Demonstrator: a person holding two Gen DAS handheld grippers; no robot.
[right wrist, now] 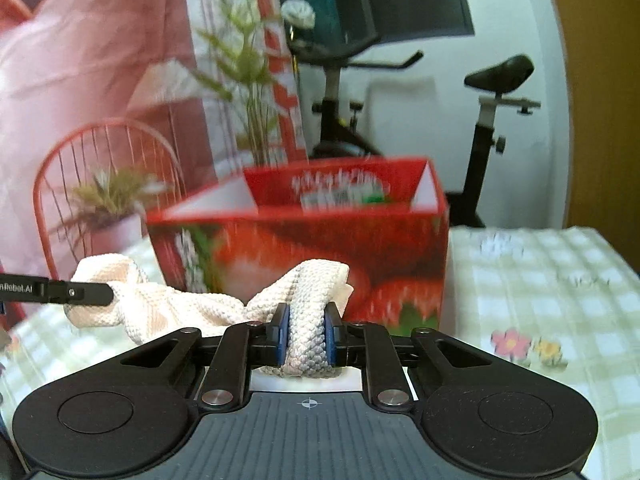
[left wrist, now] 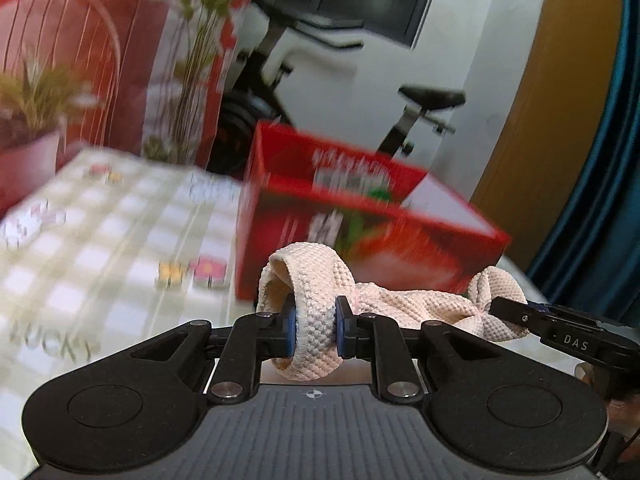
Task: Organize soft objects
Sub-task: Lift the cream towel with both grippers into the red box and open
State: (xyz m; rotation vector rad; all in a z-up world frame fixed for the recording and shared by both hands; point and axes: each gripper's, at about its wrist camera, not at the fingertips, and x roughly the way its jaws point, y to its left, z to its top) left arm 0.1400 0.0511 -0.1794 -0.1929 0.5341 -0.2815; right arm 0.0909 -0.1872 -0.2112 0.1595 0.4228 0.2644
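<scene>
Worktop point(right wrist: 540, 280) under a checked cloth carries an open red box point(right wrist: 304, 252) printed with strawberries (its lettering is blurred). In front of the box a cream knitted band point(right wrist: 192, 308) hangs stretched between both tongs. Left tongs point(left wrist: 316, 326) are clenched on one looped end, right tongs point(right wrist: 306, 336) clenched on the other, blue pads point(right wrist: 282, 340) pressing the weave.
</scene>
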